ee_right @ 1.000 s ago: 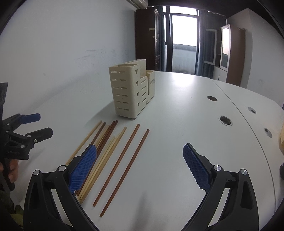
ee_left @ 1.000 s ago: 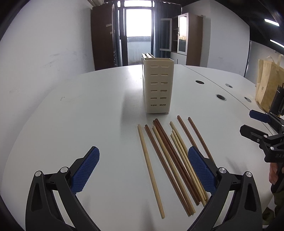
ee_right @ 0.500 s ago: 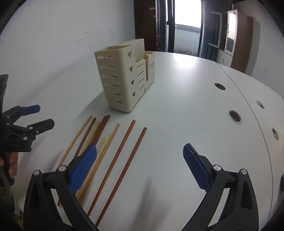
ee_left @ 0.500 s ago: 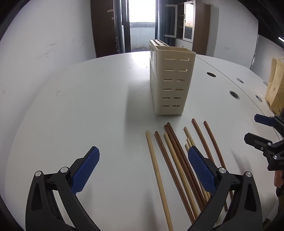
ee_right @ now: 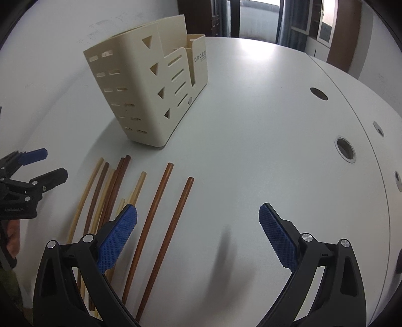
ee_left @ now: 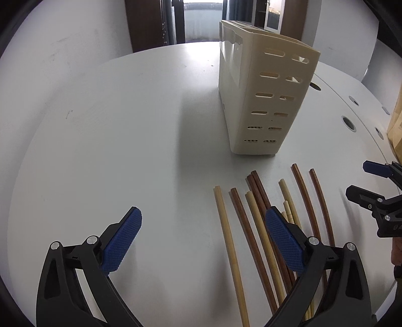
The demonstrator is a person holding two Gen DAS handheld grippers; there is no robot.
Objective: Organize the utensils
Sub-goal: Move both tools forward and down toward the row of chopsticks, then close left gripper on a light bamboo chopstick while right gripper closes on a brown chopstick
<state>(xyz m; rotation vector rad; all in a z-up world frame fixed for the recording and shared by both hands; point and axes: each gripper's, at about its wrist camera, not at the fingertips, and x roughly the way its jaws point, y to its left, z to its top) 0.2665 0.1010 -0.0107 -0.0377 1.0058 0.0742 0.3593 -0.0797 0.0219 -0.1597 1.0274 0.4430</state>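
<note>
Several light and dark wooden chopsticks [ee_left: 261, 221] lie side by side on the white table [ee_left: 125, 151], just in front of a cream slotted utensil holder [ee_left: 261, 100]. My left gripper [ee_left: 203, 241] is open and empty, low over the table, its right finger above the chopsticks. My right gripper [ee_right: 198, 236] is open and empty; two dark chopsticks [ee_right: 165, 223] lie between its fingers. The holder [ee_right: 153, 88] stands beyond the chopsticks [ee_right: 105, 196] in the right wrist view. Each gripper shows in the other's view: the right one [ee_left: 371, 186], the left one [ee_right: 32, 171].
Round cable holes [ee_right: 345, 149] run along the table's right side. A brown paper bag [ee_left: 395, 125] stands at the far right. Cabinets and a bright door [ee_left: 201, 20] lie beyond the table.
Both grippers have moved forward and lower toward the chopsticks and the holder, which now look larger. Both have stayed open.
</note>
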